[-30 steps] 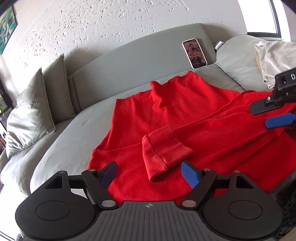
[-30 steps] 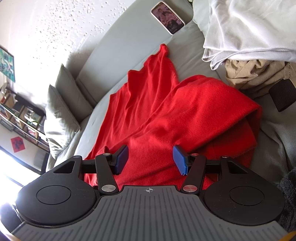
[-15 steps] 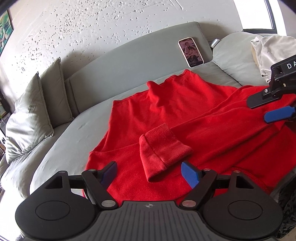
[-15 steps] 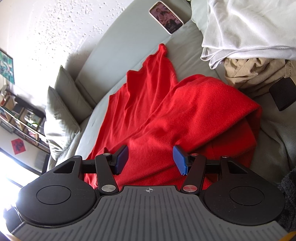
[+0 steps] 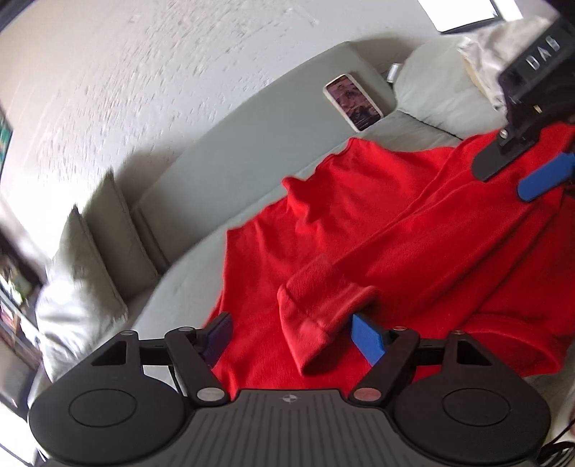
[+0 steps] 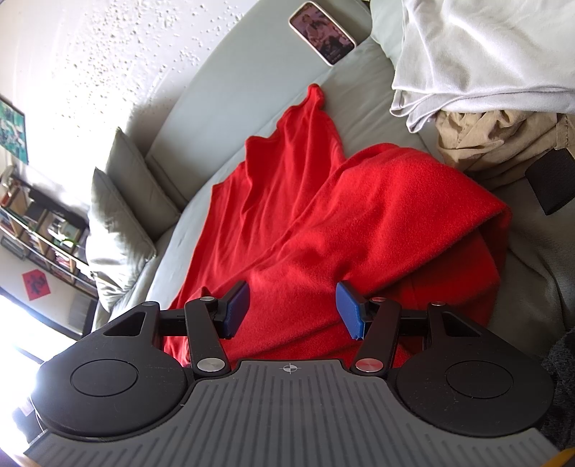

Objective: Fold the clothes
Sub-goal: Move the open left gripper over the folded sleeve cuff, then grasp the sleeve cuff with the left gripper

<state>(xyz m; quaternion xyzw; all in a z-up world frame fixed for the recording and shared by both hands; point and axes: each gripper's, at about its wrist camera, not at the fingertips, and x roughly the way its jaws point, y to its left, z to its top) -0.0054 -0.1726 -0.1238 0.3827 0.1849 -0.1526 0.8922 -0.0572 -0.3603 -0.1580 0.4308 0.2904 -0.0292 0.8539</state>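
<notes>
The red sweater (image 5: 359,230) lies spread on the grey sofa (image 5: 251,151), its cuff (image 5: 316,316) now between the left gripper (image 5: 293,334), whose jaws are closing, not yet pinching; it has rolled since a second ago, lining up a sleeve fold. The right gripper (image 6: 293,305) hovers half-open, empty. Only its view shows 2 piled garments (image 6: 485,54).

Left wrist view motion-blurred: speckled white wall (image 5: 151,82) and pale grey cushions (image 5: 82,287) smeared. Red fleece garment (image 5: 413,233) cut off at right edge, near hem hidden behind black gripper body. Propped phone's screen picture (image 6: 321,34) too small to read.
</notes>
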